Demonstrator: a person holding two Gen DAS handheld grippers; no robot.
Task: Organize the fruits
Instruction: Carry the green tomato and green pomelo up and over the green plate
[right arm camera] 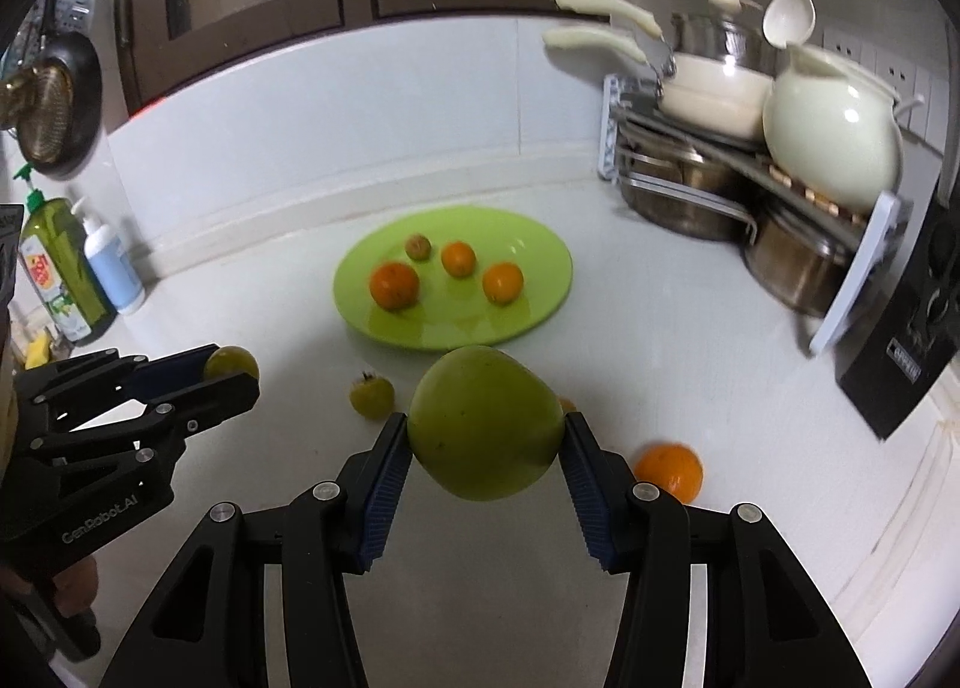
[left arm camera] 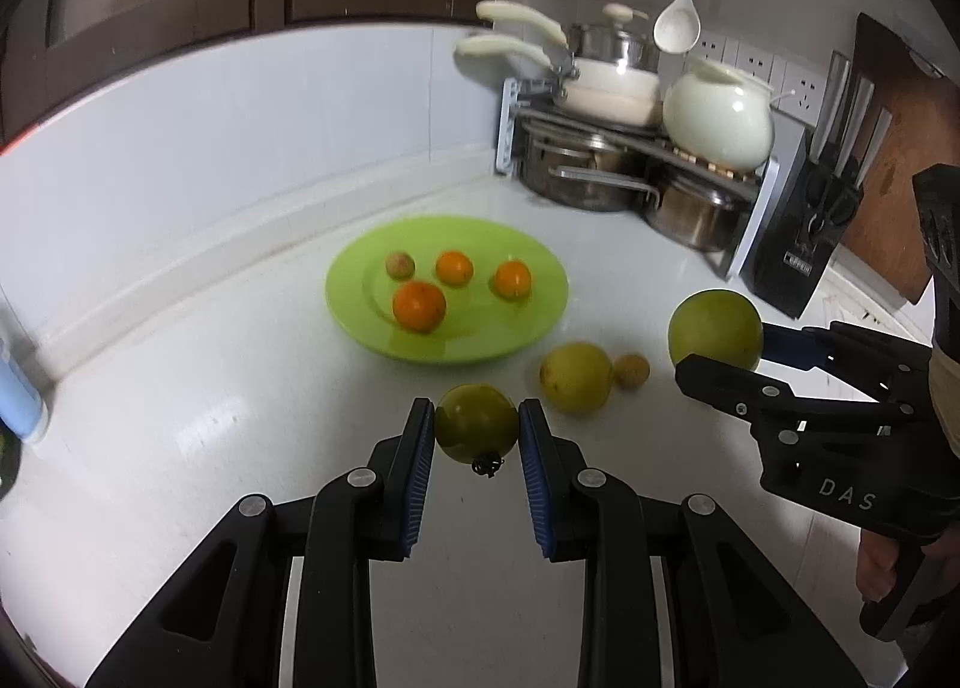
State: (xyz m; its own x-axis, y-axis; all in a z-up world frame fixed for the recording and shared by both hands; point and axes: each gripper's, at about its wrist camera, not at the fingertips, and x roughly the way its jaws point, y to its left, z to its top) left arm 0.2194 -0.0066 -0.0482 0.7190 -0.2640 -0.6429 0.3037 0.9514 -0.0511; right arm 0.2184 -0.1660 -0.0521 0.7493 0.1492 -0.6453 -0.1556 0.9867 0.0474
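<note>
A green plate [left arm camera: 528, 328] [right arm camera: 540, 292] on the white counter holds three oranges [left arm camera: 419, 305] and one small brownish fruit [left arm camera: 399, 266]. My left gripper [left arm camera: 477, 431] is shut on a small yellow-green tomato [left arm camera: 476, 422] with its stem toward me, held above the counter in front of the plate; it also shows in the right wrist view [right arm camera: 231, 364]. My right gripper [right arm camera: 486, 436] is shut on a large green fruit [right arm camera: 485, 422] [left arm camera: 715, 328], held above the counter to the plate's right. On the counter lie a yellow-green fruit [left arm camera: 575, 377], a small brownish fruit [left arm camera: 631, 371], a stemmed yellow tomato [right arm camera: 372, 395] and an orange [right arm camera: 669, 470].
A pot rack [left arm camera: 630, 159] with pans and a white jar stands in the back right corner. A black knife block [left arm camera: 804, 244] stands to its right. Soap bottles [right arm camera: 78, 268] stand at the left by the wall. A ladle [left arm camera: 678, 21] hangs above the rack.
</note>
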